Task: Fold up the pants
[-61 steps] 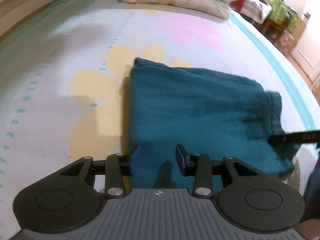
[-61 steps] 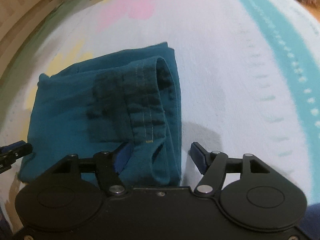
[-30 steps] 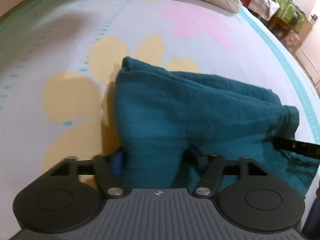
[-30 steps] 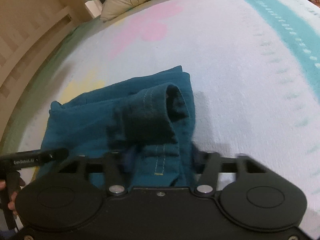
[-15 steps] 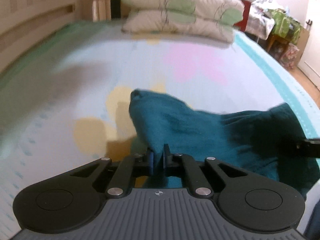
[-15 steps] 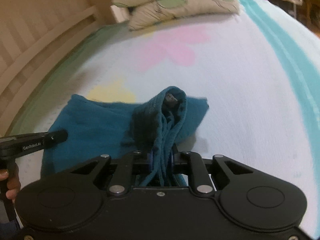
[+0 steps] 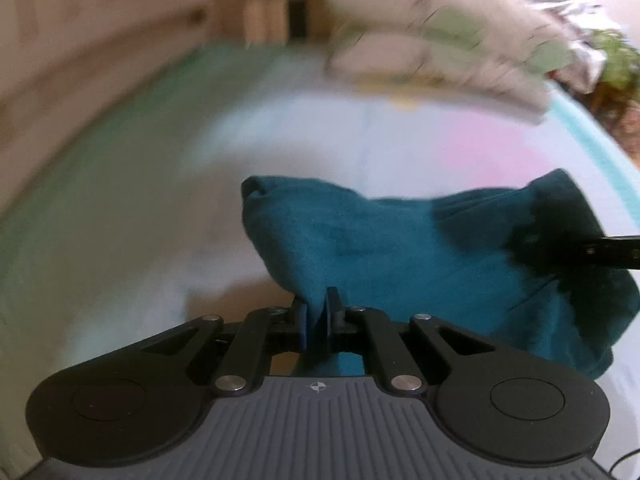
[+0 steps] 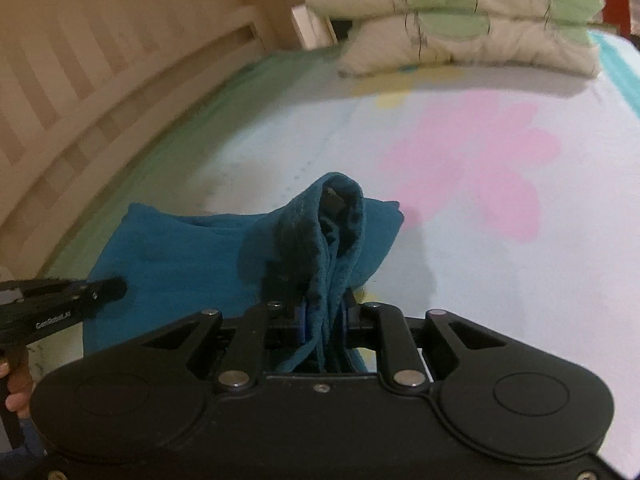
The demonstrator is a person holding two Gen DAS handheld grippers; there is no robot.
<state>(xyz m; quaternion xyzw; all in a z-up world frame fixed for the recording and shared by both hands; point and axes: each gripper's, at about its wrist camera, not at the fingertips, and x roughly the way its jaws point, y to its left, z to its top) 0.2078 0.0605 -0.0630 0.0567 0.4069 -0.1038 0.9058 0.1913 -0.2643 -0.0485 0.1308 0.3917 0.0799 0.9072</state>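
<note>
Both grippers, left [image 7: 317,314] and right [image 8: 324,316], pinched tight on soft teal pants [image 8: 192,256]; puffy pillows [image 8: 460,20] at 12 o'clock on bed [image 8: 500,248].

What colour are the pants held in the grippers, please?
Plain teal-blue pants, clearest in the right wrist view.

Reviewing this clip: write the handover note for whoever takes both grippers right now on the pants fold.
Left gripper: shut on the near left corner of the teal pants, cloth pinched between the blue pads.
Right gripper: shut on the pants' thicker stitched edge, several layers bunched between the fingers.
Pants: already folded into a compact stack; the near edge is raised off the flowered bedsheet, the far part seems to rest on it. Pillows lie at the head of the bed.
Left to do: probably carry the held edge forward over the far part, lay it flat, release both grippers.
</note>
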